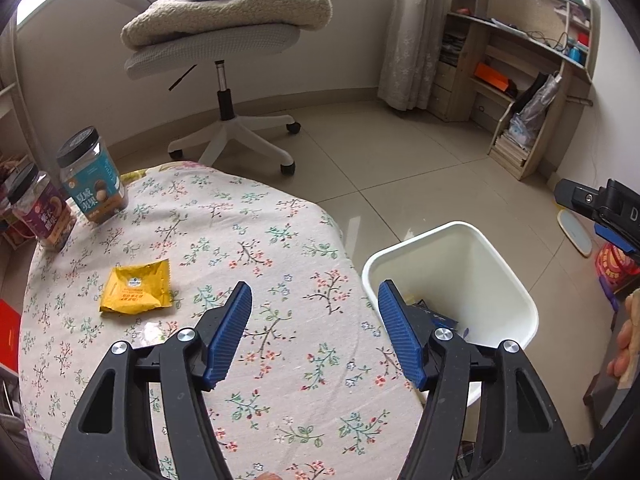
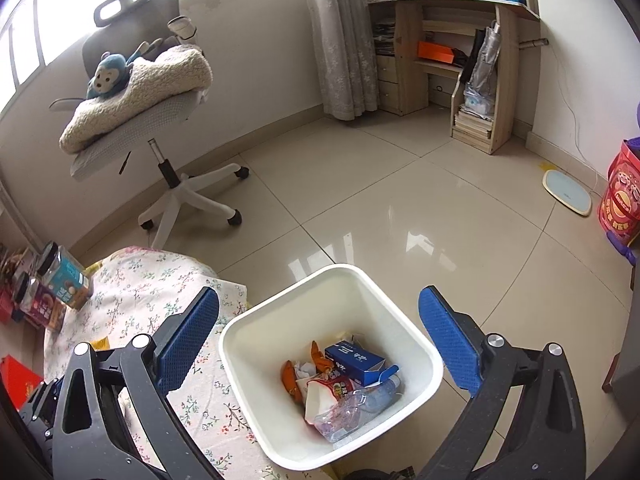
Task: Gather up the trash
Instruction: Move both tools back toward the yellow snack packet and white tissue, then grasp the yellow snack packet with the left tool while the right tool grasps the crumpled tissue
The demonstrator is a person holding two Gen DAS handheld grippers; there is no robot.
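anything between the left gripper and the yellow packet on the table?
No. In the left wrist view only bare floral tablecloth lies between the open left gripper and the yellow packet.

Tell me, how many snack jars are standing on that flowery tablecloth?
2. The teal-labelled jar stands at the table's far left edge; the purple-labelled jar stands just left of it, nearer the camera. More could sit beyond the frame's left edge.

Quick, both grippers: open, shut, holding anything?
Left gripper: open, nothing between its jaws, above the table.
Right gripper: wide open, empty, over the bin.
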